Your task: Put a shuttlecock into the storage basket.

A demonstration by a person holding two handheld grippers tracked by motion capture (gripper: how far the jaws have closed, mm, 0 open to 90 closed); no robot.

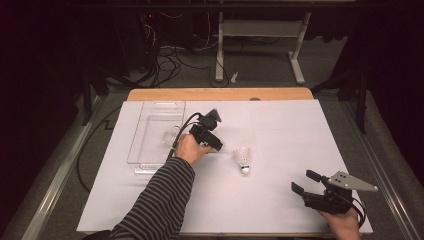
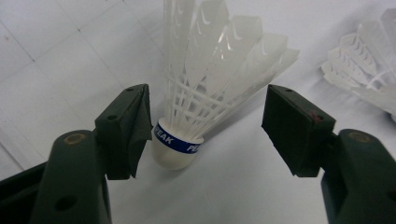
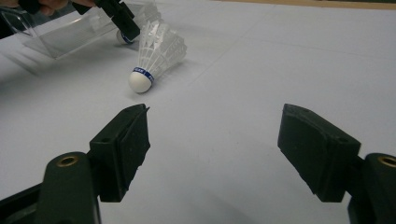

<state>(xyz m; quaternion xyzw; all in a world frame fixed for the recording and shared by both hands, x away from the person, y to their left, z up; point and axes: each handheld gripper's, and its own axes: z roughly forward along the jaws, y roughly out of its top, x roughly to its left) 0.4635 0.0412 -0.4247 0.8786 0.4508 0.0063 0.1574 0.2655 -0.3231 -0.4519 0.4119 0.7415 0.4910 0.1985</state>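
Observation:
A white feather shuttlecock [image 1: 243, 159] with a blue band on its cork lies on the white sheet at mid-table. In the left gripper view this shuttlecock [image 2: 210, 70] sits between the spread jaws of my left gripper [image 2: 205, 126], cork close to one pad, not pinched. From above, my left gripper [image 1: 214, 141] is held open just left of it, beside the clear tray [image 1: 155, 105]. A second shuttlecock [image 1: 169, 137] lies in the tray. My right gripper [image 1: 302, 181] rests open and empty near the front right edge, facing the shuttlecock [image 3: 156, 51].
The white sheet [image 1: 280, 135] covers most of the wooden table [image 1: 220, 94]. The tray [image 3: 60, 35] stands at the left, behind my left gripper [image 3: 122, 23]. Another shuttlecock [image 2: 369, 79] shows at the right edge of the left gripper view. Cables and desk legs lie beyond the far edge.

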